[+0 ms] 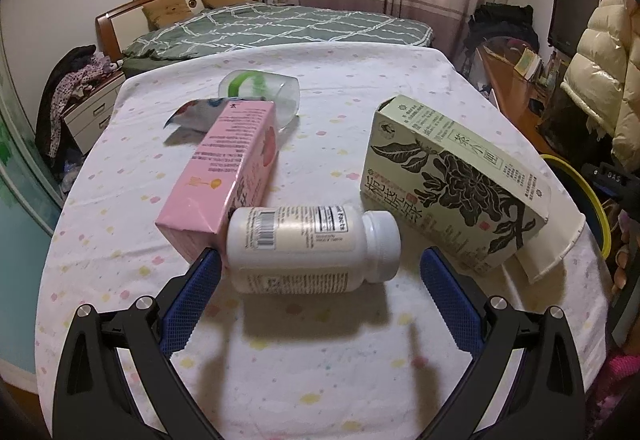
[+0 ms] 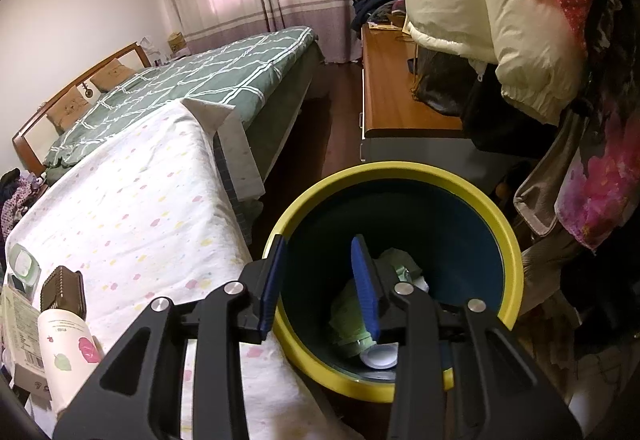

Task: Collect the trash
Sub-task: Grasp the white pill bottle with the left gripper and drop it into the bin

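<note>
I read the left hand-held gripper as released, jaws spread wide. A white pill bottle lies on its side between the fingertips, its base near the left pad. Just beyond it, a pink carton lies to the left and a green tea box to the right on the counter. My right hand-held gripper is released and empty, poised over the yellow-rimmed bin; green wrappers lie below inside.
</note>
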Tool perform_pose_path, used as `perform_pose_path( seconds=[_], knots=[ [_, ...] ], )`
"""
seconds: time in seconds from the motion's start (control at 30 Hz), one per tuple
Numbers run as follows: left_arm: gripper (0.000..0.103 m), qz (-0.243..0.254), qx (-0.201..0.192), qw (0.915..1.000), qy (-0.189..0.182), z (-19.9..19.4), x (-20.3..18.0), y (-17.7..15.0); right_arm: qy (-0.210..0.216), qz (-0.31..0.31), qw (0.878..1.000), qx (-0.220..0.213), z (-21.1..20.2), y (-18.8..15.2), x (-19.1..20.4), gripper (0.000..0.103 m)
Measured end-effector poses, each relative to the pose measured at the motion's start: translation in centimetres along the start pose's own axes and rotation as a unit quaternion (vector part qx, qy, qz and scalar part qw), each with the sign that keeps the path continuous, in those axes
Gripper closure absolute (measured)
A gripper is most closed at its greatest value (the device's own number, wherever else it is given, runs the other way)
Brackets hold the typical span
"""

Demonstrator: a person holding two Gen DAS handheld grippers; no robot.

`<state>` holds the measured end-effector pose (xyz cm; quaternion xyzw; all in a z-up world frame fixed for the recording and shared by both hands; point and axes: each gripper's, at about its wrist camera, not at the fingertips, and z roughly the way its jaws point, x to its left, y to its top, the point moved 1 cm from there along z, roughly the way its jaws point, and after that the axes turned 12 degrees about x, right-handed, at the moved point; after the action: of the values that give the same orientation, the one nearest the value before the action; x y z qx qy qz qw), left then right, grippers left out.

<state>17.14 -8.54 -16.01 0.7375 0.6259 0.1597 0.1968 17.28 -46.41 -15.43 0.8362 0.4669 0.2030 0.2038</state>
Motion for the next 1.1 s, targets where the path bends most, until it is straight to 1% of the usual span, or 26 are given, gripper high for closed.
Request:
perform_pose_path(
  seconds=[0.2,0.23,0.27,0.3,0.47,0.63,0.83,1.0,1.1],
  knots=[
    [0.005,-0.002,0.01,0.9999,0.003,1.3,0.0,0.7,0.001,0.001,1.0,0.0,0.1,0.0,0.0,0.068],
    [0.006,-0.002,0.011,0.9999,0.003,1.4,0.0,0.8,0.001,0.001,1.0,0.0,0.1,0.0,0.0,0.068],
    [0.014,-0.002,0.012,0.9999,0.004,1.5,0.0,0.8,0.001,0.001,1.0,0.001,0.1,0.0,0.0,0.068],
    [0.02,-0.003,0.013,0.9999,0.008,1.6,0.1,0.8,0.001,0.001,1.0,0.002,0.1,0.0,0.0,0.068],
    [0.02,-0.005,0.017,0.9998,0.002,1.3,0.5,0.4,0.001,0.0,1.0,0.001,0.1,0.0,0.2,0.068],
    [0.02,0.004,0.01,0.9999,-0.011,-0.4,-0.1,-0.3,0.0,-0.001,1.0,-0.004,0.0,-0.1,0.2,0.067],
    [0.02,0.028,-0.015,0.9989,-0.034,-3.5,-2.6,-0.3,-0.003,-0.012,1.0,-0.004,-0.6,-0.6,-0.1,0.066],
    [0.02,0.061,-0.047,0.9958,-0.05,-6.5,-6.0,0.7,-0.006,-0.005,1.0,-0.001,-0.9,-0.8,-2.1,0.062],
    [0.02,0.079,-0.057,0.9935,-0.059,-7.3,-8.3,1.5,-0.006,0.001,1.0,-0.002,-1.3,-0.8,-3.6,0.061]
  ],
)
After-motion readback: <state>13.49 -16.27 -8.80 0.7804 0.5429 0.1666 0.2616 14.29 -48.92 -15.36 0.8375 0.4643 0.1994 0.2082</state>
